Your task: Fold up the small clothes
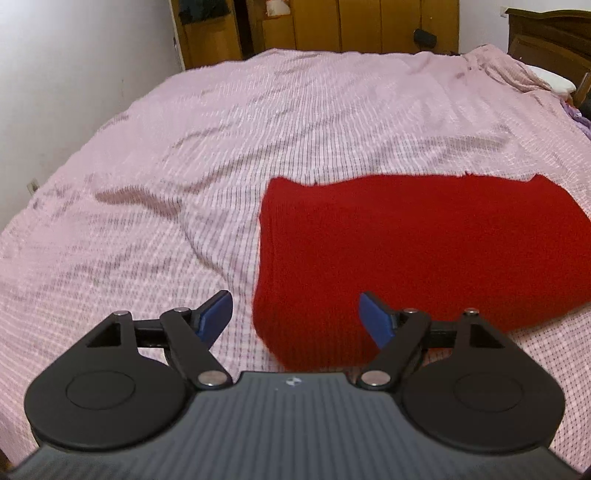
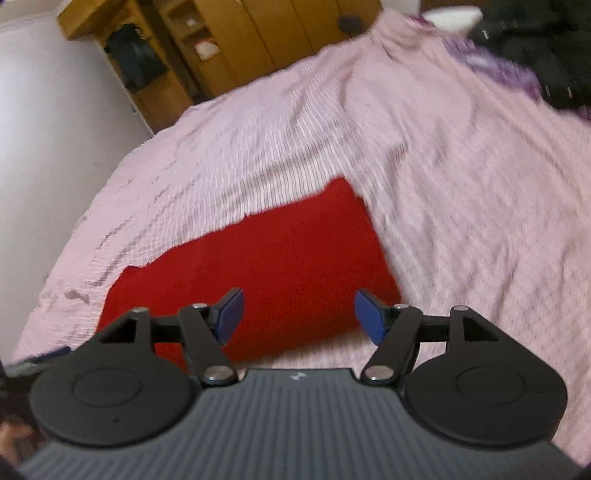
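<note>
A red knitted garment (image 1: pixel 413 251) lies folded into a flat rectangle on the pink checked bed cover (image 1: pixel 221 147). My left gripper (image 1: pixel 295 317) is open and empty, hovering over the garment's near left corner. In the right wrist view the same red garment (image 2: pixel 258 273) lies below and ahead. My right gripper (image 2: pixel 299 314) is open and empty above its near right part. Both views are blurred by motion.
A wooden wardrobe (image 1: pixel 314 26) stands beyond the far end of the bed. A white wall (image 1: pixel 74 74) runs along the left side. A dark headboard (image 1: pixel 550 40) and a white pillow (image 1: pixel 554 81) are at the far right. Dark clothes (image 2: pixel 535 48) lie on the bed's far right.
</note>
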Tool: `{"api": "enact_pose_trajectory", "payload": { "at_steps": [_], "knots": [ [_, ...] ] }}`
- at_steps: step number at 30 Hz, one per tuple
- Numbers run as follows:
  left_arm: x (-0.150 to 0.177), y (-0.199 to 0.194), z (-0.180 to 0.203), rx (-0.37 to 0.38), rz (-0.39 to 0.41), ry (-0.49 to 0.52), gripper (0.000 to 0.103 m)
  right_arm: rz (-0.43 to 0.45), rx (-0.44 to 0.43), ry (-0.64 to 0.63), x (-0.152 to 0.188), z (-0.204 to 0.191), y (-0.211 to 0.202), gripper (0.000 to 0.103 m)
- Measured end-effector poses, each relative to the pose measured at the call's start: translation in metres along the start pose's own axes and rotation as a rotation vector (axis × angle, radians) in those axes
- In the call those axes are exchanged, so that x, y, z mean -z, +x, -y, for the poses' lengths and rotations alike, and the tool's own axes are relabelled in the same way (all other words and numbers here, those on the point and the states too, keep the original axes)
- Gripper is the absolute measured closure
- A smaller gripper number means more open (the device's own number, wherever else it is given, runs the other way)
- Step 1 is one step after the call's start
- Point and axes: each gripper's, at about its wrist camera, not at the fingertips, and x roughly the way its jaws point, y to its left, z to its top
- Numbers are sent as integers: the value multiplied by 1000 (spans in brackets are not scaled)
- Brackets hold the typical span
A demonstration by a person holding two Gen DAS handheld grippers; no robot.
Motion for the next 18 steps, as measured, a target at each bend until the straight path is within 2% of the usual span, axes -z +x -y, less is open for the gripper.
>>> {"api": "enact_pose_trajectory", "payload": {
  "at_steps": [5, 12, 18],
  "knots": [
    [18, 8, -2, 5, -54, -42, 22, 9, 26, 124, 28, 10, 9, 28],
    [34, 15, -9, 30, -102, -125, 22, 14, -53, 415, 56, 35, 30, 28],
    [41, 13, -12, 16, -108, -140, 22, 61, -74, 529, 64, 47, 48, 26]
  ]
}}
